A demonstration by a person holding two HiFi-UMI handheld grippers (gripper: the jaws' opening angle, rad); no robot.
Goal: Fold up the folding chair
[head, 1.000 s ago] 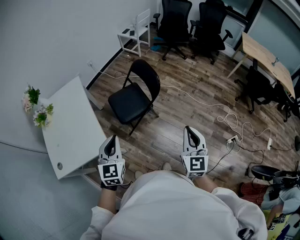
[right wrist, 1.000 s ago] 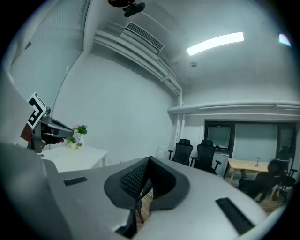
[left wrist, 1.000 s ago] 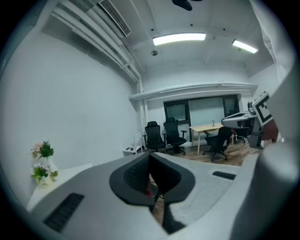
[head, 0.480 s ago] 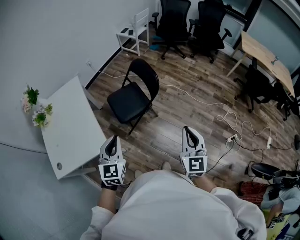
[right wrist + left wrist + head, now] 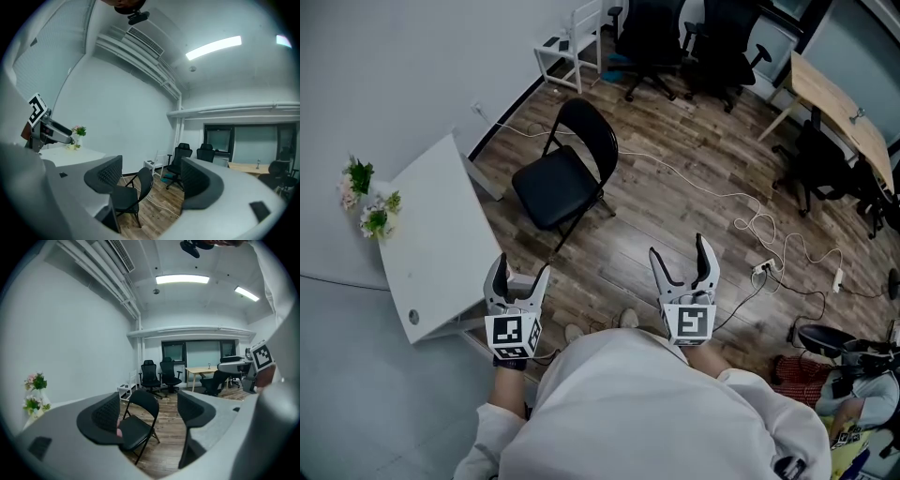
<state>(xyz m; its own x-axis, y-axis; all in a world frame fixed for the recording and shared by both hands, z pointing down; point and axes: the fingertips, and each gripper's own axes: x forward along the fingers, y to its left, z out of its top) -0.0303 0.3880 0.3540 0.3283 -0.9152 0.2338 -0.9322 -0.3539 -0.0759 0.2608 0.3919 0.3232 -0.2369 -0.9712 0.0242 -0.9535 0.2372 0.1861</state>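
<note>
A black folding chair (image 5: 564,172) stands unfolded on the wood floor, well ahead of both grippers; it also shows between the jaws in the left gripper view (image 5: 139,425) and the right gripper view (image 5: 130,192). My left gripper (image 5: 517,274) hangs near the white table's corner, its jaws opening with nothing between them. My right gripper (image 5: 682,260) is held level over the floor, its jaws opening too and empty. Neither gripper touches the chair.
A white table (image 5: 431,244) stands at the left with flowers (image 5: 364,200) at its far edge. A white cable (image 5: 712,197) runs across the floor to a power strip (image 5: 763,272). Black office chairs (image 5: 686,42), a white stool (image 5: 570,42) and a wooden desk (image 5: 836,103) stand at the back.
Both grippers' jaws have gone from shut to wide apart. The hands have stayed in about the same place, and the chair has not moved.
</note>
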